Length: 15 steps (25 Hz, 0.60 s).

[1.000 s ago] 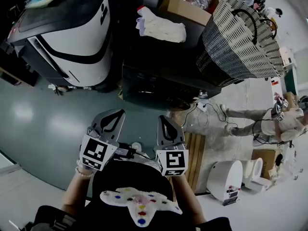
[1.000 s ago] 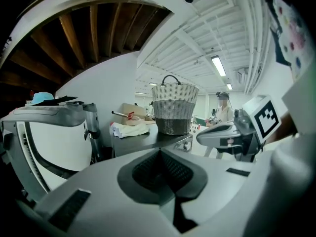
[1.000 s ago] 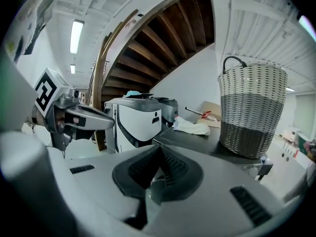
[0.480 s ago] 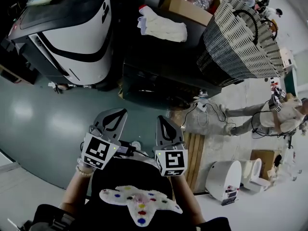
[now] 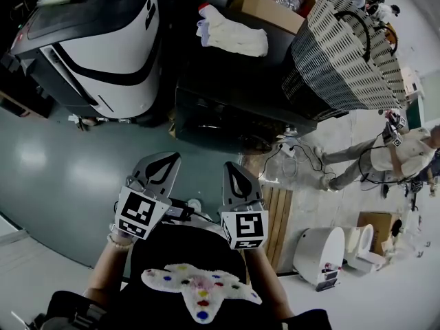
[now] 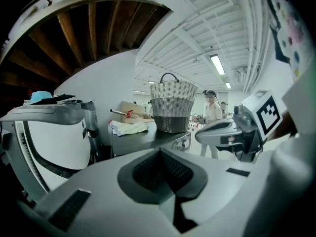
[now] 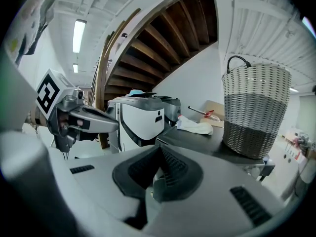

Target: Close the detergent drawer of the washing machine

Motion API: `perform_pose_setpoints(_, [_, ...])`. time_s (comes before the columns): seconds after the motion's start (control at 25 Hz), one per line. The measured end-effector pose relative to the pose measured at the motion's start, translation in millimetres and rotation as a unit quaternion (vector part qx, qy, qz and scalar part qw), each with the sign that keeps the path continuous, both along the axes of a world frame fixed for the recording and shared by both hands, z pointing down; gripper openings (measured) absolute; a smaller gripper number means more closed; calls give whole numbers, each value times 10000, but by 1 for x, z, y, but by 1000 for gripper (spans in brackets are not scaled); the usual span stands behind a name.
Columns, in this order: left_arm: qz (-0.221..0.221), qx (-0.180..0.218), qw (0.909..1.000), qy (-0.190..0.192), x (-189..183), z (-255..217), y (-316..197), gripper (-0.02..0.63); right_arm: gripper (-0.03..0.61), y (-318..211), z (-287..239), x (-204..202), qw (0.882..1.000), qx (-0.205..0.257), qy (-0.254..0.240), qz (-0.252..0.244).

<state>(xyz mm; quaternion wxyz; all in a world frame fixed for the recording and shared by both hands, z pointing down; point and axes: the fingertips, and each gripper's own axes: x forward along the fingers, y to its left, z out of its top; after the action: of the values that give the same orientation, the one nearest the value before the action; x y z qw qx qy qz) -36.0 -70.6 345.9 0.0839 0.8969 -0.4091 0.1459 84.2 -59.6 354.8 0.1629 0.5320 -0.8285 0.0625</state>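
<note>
**Both grippers clenched on nothing, washing machine well ahead**

You hold the left gripper and the right gripper side by side, close in front of your body, above the grey-green floor. Each points forward and a little downward. In the left gripper view the two ribbed pads meet with nothing between them. The right gripper view shows the same: pads pressed together, gripping nothing.

The washing machine stands ahead of you, well apart from both gripper tips. It is a dark box, and from the head view its front face lies in shadow. You cannot make out the detergent drawer on that front. In the left gripper view only a strip of the front panel with a round knob shows under the edge of the top, so whether the drawer stands out or sits flush cannot be told.

On the machine's dark top a crumpled white cloth lies toward the left. A cardboard box sits behind the cloth, and a tall wicker basket with a dark handle fills the right end.

Left of the washing machine stands a white and black machine with a rounded casing. Just right of your right gripper a wooden pallet lies on the floor, with loose cables beyond it. A person stands farther right, well apart from you.
</note>
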Motion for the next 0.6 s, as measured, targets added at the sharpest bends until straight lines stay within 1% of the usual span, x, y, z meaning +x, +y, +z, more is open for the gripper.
perform_pose_setpoints(0.6, [19,-55,10000,-17,3,3,1,11,3,0,7,0,10000,-57,-19,-11])
